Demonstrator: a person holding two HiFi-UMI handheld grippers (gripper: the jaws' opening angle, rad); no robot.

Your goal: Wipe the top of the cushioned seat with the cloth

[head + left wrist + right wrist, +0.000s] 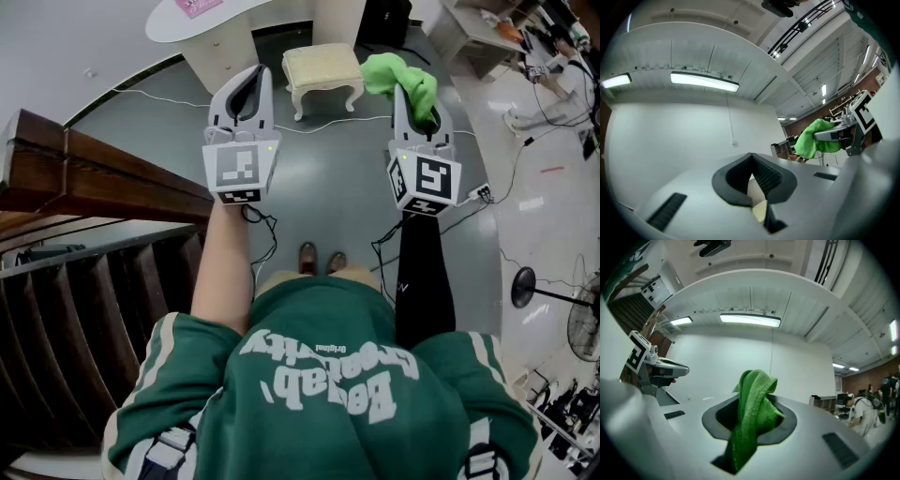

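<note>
Both arms reach toward the top of the frame, level with each other. The left gripper (253, 82) is closed and empty, and the right gripper (419, 105) clamps the cloth (394, 73).

A dark brown wooden stair banister (94, 173) runs along the left above a grey floor (328, 187). A thin white cable (159, 97) trails across that floor towards a white rounded tabletop (173, 23) bearing a pink sheet (197, 7). A white power strip (482, 194) lies on the right, with a black round-based stand (525, 286) nearer. Brown shoes (321, 260) show above a green sweatshirt with white lettering (328, 375). Long ceiling light strips (704, 81) glow overhead.
</note>
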